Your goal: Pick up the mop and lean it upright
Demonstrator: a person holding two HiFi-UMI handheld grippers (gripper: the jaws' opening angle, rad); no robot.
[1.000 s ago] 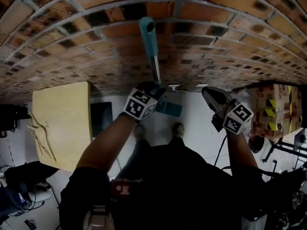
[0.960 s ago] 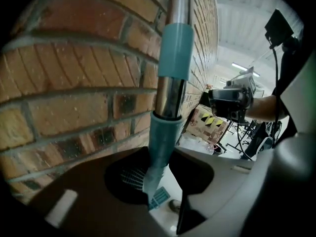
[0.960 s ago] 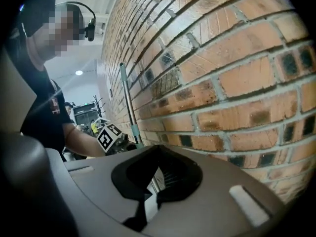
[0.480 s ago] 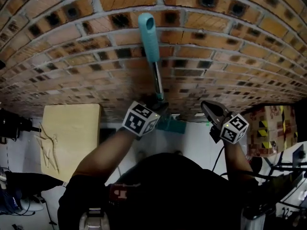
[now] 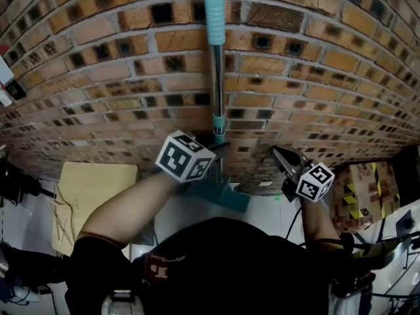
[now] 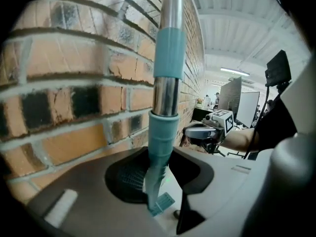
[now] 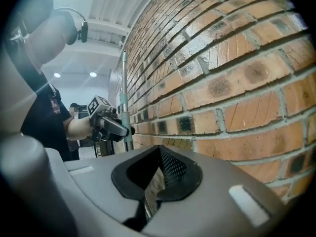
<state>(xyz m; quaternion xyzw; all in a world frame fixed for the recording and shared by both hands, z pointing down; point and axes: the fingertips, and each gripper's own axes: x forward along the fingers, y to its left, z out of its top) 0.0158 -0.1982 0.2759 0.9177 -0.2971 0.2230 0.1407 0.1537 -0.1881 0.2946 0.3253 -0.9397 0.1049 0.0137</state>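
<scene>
The mop's metal pole [image 5: 216, 77] with its teal grip [image 5: 214, 12] stands nearly upright in front of the brick wall [image 5: 315, 58]. Its teal head [image 5: 223, 194] hangs just below my left gripper [image 5: 218, 140]. That gripper is shut on the pole at its teal collar [image 6: 163, 132]; in the left gripper view the pole [image 6: 167, 90] runs up out of the frame. My right gripper [image 5: 277, 153] hangs apart to the right, shut with nothing in it. In the right gripper view its jaws [image 7: 154, 181] meet, and the left gripper [image 7: 116, 127] shows holding the pole [image 7: 124, 93].
The brick wall fills the space ahead. A pale wooden board [image 5: 98, 189] lies on the white floor at lower left. Cardboard boxes [image 5: 359, 189] stand at the right, with black stands and cables beside them.
Both grippers have risen along the wall. The mop went up with the left gripper, so its teal grip now reaches the top edge of the head view.
</scene>
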